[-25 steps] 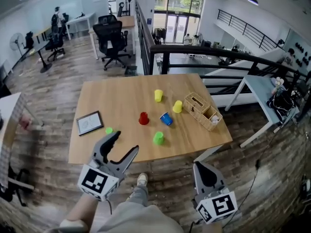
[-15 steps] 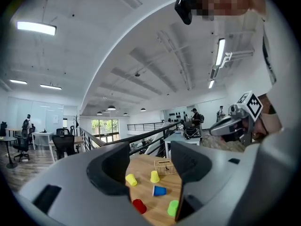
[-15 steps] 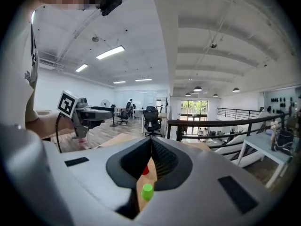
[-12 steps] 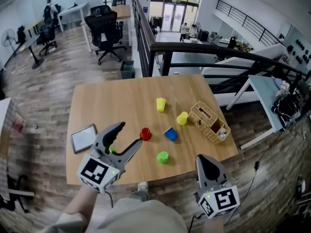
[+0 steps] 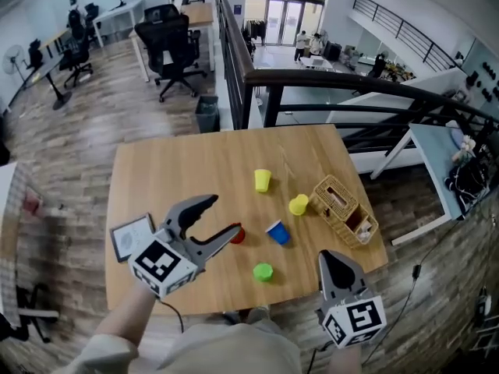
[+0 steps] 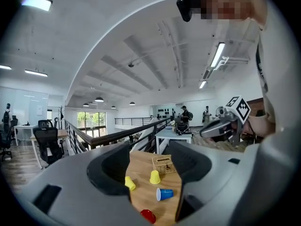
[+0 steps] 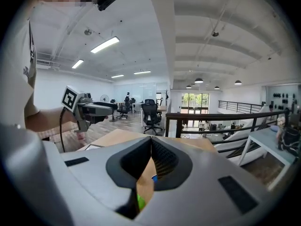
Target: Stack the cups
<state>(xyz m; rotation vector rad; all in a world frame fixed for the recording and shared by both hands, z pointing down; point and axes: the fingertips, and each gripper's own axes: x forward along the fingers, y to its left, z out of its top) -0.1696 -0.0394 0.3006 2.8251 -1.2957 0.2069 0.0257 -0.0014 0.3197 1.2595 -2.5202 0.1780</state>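
Five cups are spread over the wooden table. One yellow cup stands upside down and another yellow cup stands near the basket. A blue cup lies on its side. A red cup is half hidden behind my left gripper's finger, and a green cup stands near the front edge. My left gripper is open and empty above the table, just left of the red cup. In its own view the blue cup and red cup show between the jaws. My right gripper is shut and empty, off the front edge.
A wicker basket sits at the table's right edge. A framed tablet lies at the left, beside my left gripper's marker cube. A black railing runs behind the table. Office chairs stand farther back.
Both grippers have moved forward toward the table. The left one now reaches over the tabletop beside the red cup and covers a small green thing seen earlier. The right stays shut.
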